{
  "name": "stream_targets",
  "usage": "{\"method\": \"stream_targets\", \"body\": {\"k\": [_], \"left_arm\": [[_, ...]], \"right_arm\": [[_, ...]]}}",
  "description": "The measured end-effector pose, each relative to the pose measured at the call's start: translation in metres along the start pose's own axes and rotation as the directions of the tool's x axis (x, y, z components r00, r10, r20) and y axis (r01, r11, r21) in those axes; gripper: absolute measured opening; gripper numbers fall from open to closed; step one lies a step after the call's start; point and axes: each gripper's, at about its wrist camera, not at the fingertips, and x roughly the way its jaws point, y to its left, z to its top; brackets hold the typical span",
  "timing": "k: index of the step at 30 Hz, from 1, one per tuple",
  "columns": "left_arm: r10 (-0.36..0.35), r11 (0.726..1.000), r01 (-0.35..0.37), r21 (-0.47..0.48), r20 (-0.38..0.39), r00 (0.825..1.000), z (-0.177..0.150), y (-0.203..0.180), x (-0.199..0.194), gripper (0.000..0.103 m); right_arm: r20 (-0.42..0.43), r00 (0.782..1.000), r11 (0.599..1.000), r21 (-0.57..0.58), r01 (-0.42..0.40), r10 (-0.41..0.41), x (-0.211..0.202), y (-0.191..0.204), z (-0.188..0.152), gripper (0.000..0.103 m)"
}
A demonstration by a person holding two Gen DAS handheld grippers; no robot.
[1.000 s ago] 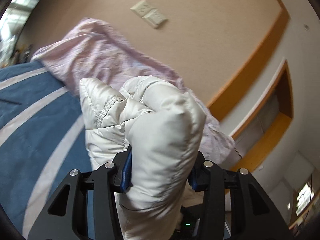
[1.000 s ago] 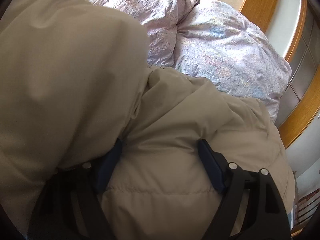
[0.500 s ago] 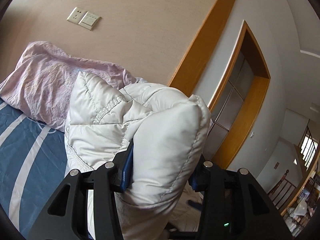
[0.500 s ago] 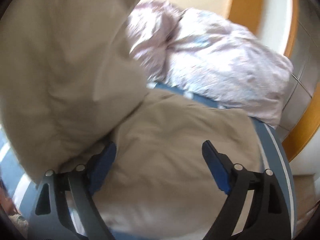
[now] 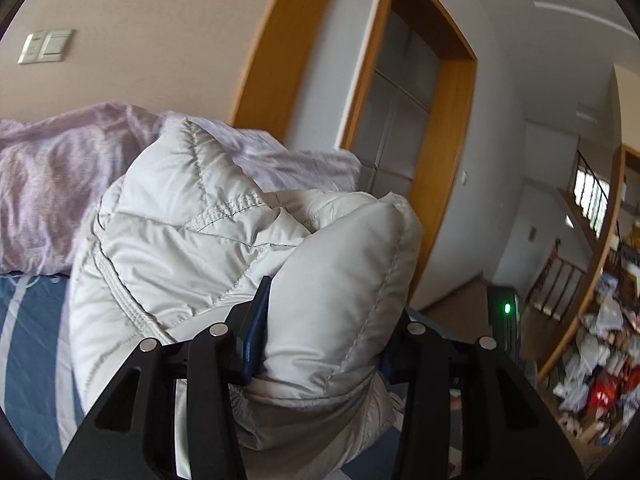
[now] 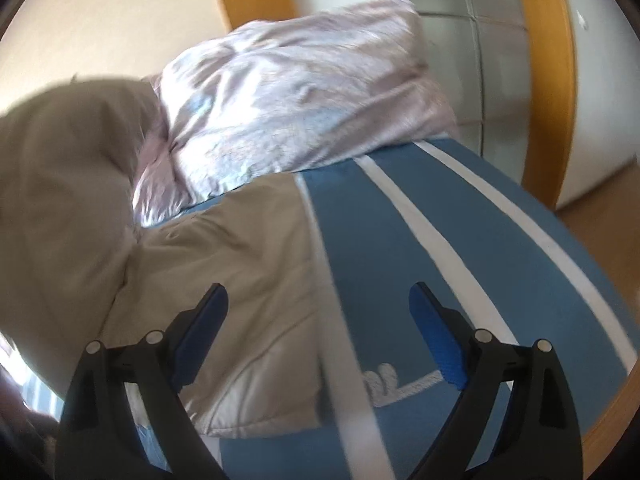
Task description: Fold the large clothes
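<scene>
Centrally, blue white-striped bedspread (image 6: 460, 240), lilac quilt (image 6: 304, 92) heaped at its far edge below beige wall (image 5: 160, 20), puffy pale jacket (image 5: 224, 240) atop bedspread, left gripper (image 5: 324, 320) clamped on jacket fold, right gripper (image 6: 320, 320) opening, nothing gripped, wood-framed doorway (image 5: 452, 120) beyond bedspread's far corner.

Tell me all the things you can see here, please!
puffy jacket: one, pale cream, bunched up on the bed
quilt: one, pinkish lilac, crumpled at the far end of the bed by the wall
bed cover: one, blue with white stripes, under the jacket
wall switch: one plate, white, on the beige wall
door frame: orange wood, right of the bed
left gripper: black with blue pads, clamped on the jacket
right gripper: black with blue pads, jaws opening, gripping nothing
</scene>
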Motion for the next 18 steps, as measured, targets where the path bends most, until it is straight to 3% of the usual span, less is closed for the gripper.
{"method": "stream_targets", "body": {"k": [6,11,14,18], "left_arm": [[-0.031,0.990,0.047,0.130,-0.122,0.992,-0.026,-0.039,0.044,0.045],[-0.018,0.972,0.063,0.227,-0.197,0.980,-0.049,-0.064,0.075,0.046],[0.005,0.955,0.061,0.289,-0.221,0.975,-0.060,-0.073,0.088,0.049],[0.025,0.937,0.065,0.345,-0.252,0.967,-0.072,-0.083,0.102,0.050]], "right_arm": [[0.013,0.999,0.997,0.059,-0.043,0.042,-0.010,-0.024,0.007,0.092],[0.034,0.988,0.981,0.119,-0.151,0.148,-0.026,-0.041,0.032,0.092],[0.023,0.962,0.955,0.118,-0.273,0.272,-0.033,-0.038,0.055,0.092],[-0.059,0.905,0.907,0.055,-0.418,0.421,-0.028,-0.009,0.085,0.092]]}}
